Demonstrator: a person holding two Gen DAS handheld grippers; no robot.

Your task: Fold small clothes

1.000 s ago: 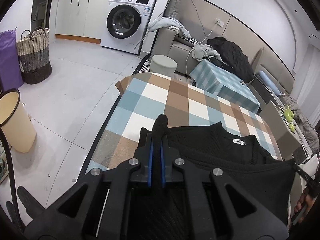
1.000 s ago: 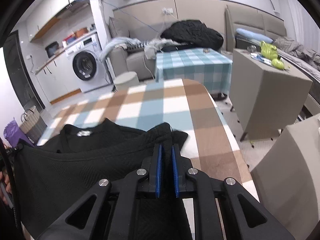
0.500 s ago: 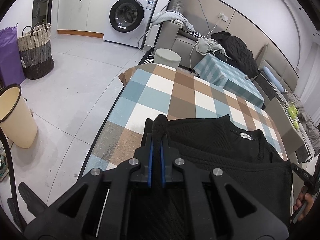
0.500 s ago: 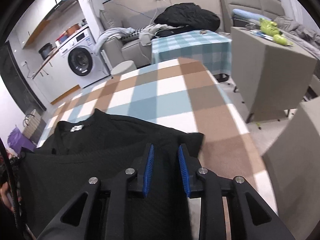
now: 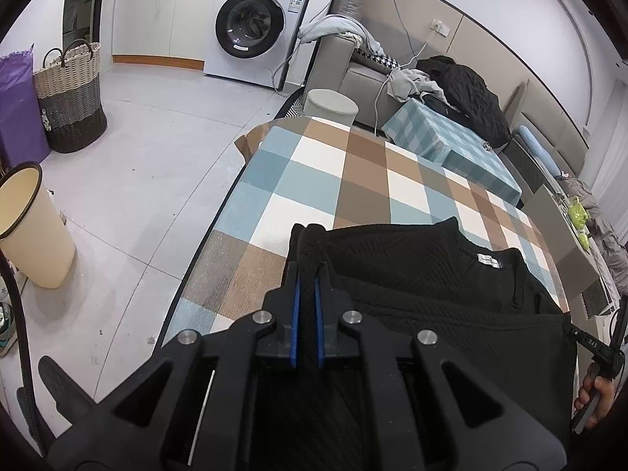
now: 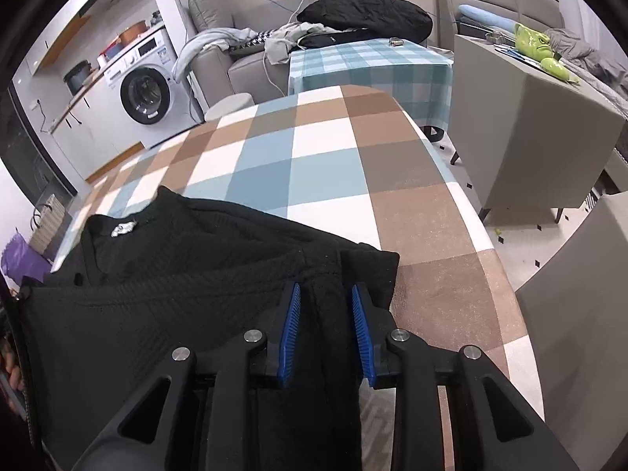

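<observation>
Black knit top (image 5: 424, 294) lying on checked table (image 5: 365, 180), lower half doubled up toward collar. Left gripper (image 5: 307, 259) pinching left fold corner, jaws pressed together on cloth. Right gripper (image 6: 325, 306) jaws opening, right fold corner (image 6: 369, 271) loose between blue pads. Likely soft, light, limp, a bit stretchy; sags anywhere unsupported. Best taken at corners or along doubled edge, both layers together.
</observation>
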